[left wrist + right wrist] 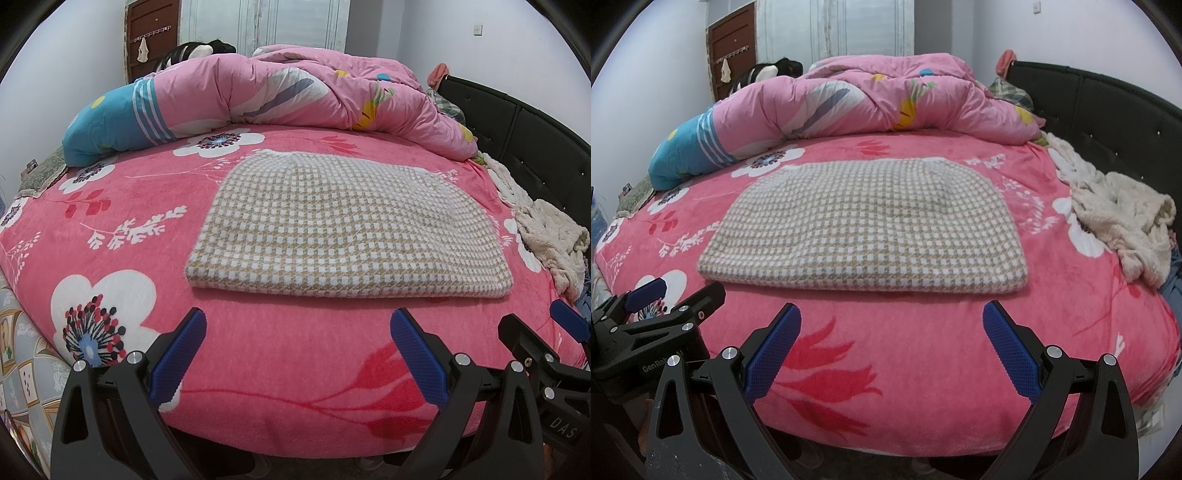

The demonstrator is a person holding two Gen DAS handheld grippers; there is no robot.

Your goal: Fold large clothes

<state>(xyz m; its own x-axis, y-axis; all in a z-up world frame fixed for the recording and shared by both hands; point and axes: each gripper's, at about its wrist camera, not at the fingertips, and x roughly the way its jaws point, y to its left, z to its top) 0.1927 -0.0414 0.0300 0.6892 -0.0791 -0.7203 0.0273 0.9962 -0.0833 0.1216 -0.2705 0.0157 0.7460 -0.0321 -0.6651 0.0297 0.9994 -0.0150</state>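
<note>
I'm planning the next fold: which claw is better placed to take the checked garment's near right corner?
Right, probably. In the right wrist view the right claw sits open just short of the checked garment, nearer its right corner. The left claw, also open, faces the left part.

- Folded beige-and-white houndstooth knit garment (864, 225) flat on pink floral bed sheet (923, 354).
- Right claw (892, 354) spread wide, empty, near the garment's front edge.
- Left claw (677, 293) at lower left.

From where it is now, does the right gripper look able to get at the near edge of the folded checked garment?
Probably yes. The right gripper is open and empty, and only bare pink bedsheet lies between it and the folded checked garment. The left gripper sits off to the side.
</note>
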